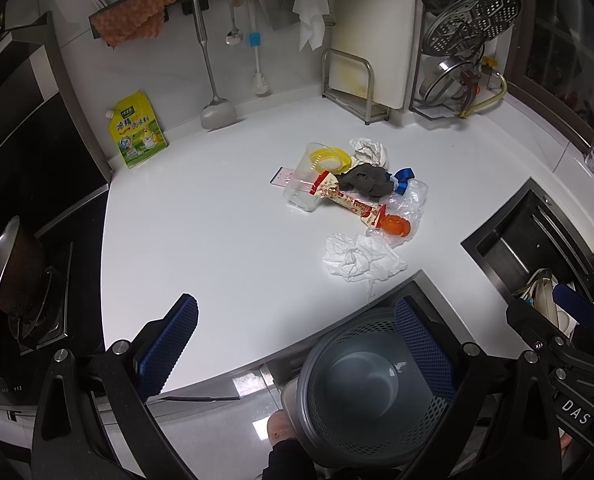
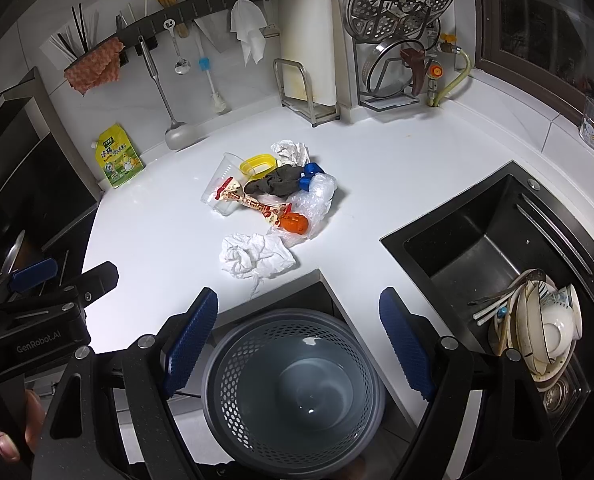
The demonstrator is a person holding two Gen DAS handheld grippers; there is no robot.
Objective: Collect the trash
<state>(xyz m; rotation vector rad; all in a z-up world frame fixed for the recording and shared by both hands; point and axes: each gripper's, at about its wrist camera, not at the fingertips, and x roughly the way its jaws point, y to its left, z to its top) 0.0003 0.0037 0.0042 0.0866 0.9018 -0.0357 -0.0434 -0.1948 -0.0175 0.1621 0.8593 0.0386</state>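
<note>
Both grippers spread, holding nothing: left gripper (image 1: 293, 344) and right gripper (image 2: 299, 344) at lower frame, above the grey bin (image 2: 293, 384). Trash pile (image 2: 271, 204) mid-frame on the white counter (image 2: 157, 232); sink (image 2: 493, 256) at right.

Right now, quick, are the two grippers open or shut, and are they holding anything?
Left gripper: open, holding nothing, above the counter edge and bin.
Right gripper: open, holding nothing, above the gray bin.
</note>
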